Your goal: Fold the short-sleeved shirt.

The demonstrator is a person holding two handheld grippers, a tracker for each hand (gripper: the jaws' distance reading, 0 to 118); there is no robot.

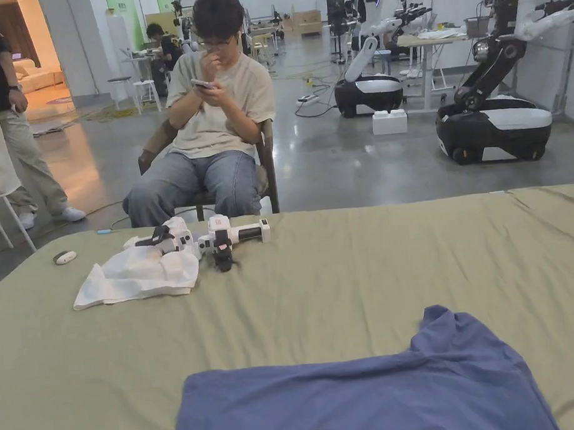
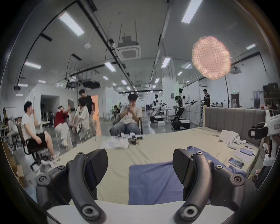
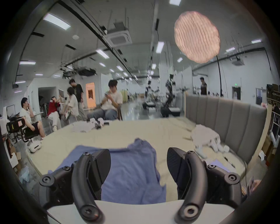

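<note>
Here the blue shirt (image 1: 364, 394) lies on the bed (image 1: 348, 282); left gripper (image 2: 140, 166) and right gripper (image 3: 138, 163) gape wide, holding nothing.

Blue shirt (image 1: 358, 401) cut off at bottom edge (head view), far clutter blurred

No legible text, brand, number or label appears in any view. A green illuminated sign (image 2: 234, 91) is mounted above a doorway on the far wall, but its characters are too small to resolve. The lit face of the phone (image 2: 236, 162) lying near the right edge of the bed is likewise too blurred to make out.
</note>
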